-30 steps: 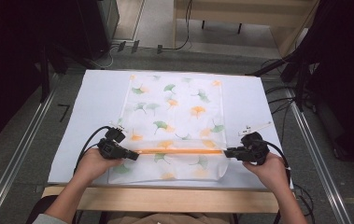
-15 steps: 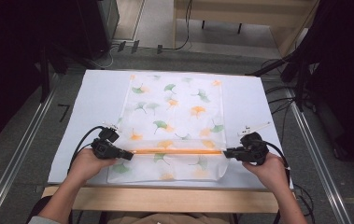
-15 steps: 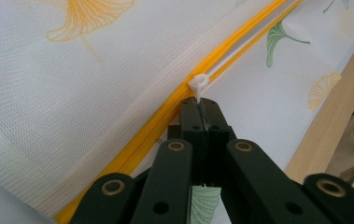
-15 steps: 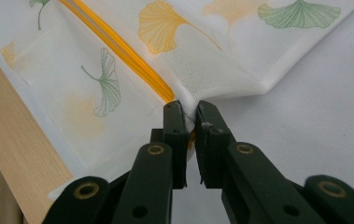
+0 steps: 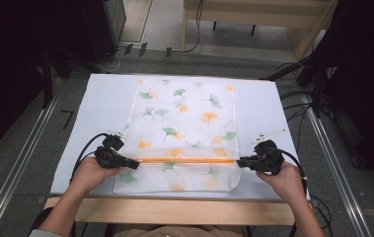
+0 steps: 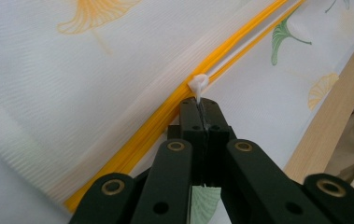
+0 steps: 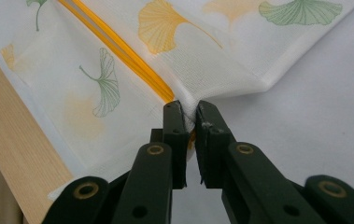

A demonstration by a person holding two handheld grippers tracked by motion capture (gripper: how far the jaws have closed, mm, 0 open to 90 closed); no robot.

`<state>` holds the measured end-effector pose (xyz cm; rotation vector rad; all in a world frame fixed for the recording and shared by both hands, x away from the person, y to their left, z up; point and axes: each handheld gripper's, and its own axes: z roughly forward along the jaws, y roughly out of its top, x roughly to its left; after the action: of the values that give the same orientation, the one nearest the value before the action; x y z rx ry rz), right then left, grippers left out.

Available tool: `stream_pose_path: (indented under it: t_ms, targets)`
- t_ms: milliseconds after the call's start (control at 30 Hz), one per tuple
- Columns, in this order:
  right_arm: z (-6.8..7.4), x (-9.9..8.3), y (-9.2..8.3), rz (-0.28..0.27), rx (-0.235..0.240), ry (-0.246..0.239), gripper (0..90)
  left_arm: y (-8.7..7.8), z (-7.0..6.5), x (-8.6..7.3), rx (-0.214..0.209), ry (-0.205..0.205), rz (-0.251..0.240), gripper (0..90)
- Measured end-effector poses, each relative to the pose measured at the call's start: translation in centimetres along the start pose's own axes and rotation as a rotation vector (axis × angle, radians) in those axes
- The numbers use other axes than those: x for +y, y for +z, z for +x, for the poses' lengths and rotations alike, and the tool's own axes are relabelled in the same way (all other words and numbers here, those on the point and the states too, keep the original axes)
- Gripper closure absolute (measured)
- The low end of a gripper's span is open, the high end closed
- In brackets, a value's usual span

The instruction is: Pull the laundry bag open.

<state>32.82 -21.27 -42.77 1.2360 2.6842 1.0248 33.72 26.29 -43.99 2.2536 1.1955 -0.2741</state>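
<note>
Mesh bag [image 5: 184, 128]: left tool [image 6: 201, 103] pinches the zipper pull [image 6: 198, 85], right tool [image 7: 189, 114] clamps the bag's end (pull may slip free, fabric bunch).

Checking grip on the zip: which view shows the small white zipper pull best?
Left gripper view: the small white zipper pull sits close up, pinched at the shut left gripper tips on the orange zipper. In the other views I cannot make it out.

hidden: zipper pull [image 6: 198, 85] tab in tongs | cut off: forearms [image 5: 61, 217]
</note>
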Motion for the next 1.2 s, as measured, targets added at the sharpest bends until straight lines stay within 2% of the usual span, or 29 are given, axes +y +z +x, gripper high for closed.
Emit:
stream_pose_path:
  t_ms: [333, 367, 1200]
  targets:
    - [-0.1, 0.1, 0.1, -0.001, 0.001, -0.002, 85.2, -1.5, 1.4, -1.7, 0.02, -0.038, -0.01, 90.0]
    - [-0.1, 0.1, 0.1, 0.001, 0.002, -0.001, 85.2, -1.6, 1.5, -1.7, 0.018, -0.033, -0.002, 90.0]
    - [-0.1, 0.1, 0.1, 0.002, 0.005, -0.005, 85.1, -1.8, 1.5, -1.8, 0.02, -0.039, -0.014, 90.0]
